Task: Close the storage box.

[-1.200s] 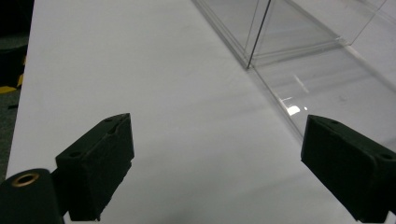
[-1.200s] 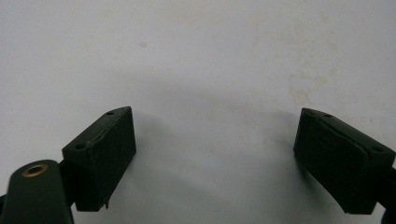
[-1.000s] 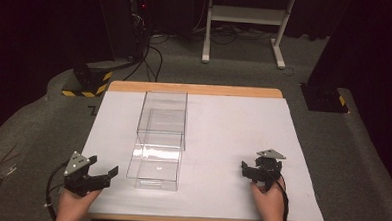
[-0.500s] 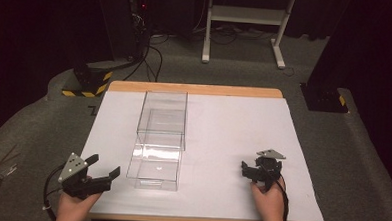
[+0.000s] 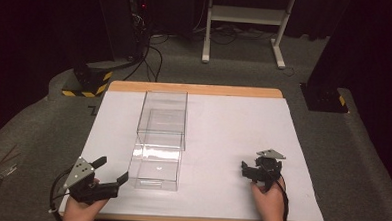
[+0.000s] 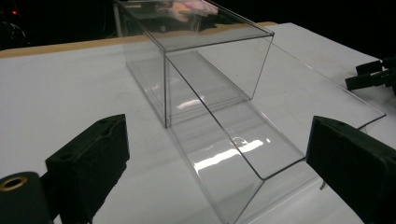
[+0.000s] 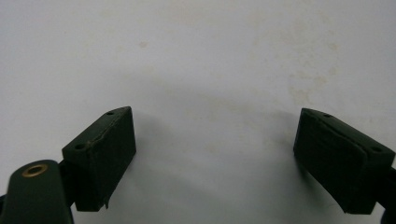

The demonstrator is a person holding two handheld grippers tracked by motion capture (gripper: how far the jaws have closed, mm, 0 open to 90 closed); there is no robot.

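A clear plastic box stands on the white sheet (image 5: pixel 223 126). Its outer sleeve (image 5: pixel 164 114) lies farther back, and its clear drawer (image 5: pixel 155 165) is slid out toward the near edge. My left gripper (image 5: pixel 112 169) hovers just left of the drawer's near end, apart from it. Its jaws have just been opening and stand open, with nothing pressed between the pads (image 6: pixel 88 161). In the left gripper view the drawer (image 6: pixel 243 149) and the sleeve (image 6: pixel 205 51) lie ahead. My right gripper (image 5: pixel 247 171) rests on the sheet at the right, open, over bare paper (image 7: pixel 215 70).
The sheet covers a wooden table (image 5: pixel 195 89) on grey carpet. Cables and a black stand with yellow stripes (image 5: pixel 85 80) lie beyond the far left corner. A white frame (image 5: pixel 243 22) stands behind. The right gripper (image 6: pixel 373 77) shows at the right edge of the left gripper view.
My left gripper has drifted slightly toward the near edge and its jaws have spread wider. The right gripper and the box have not moved.
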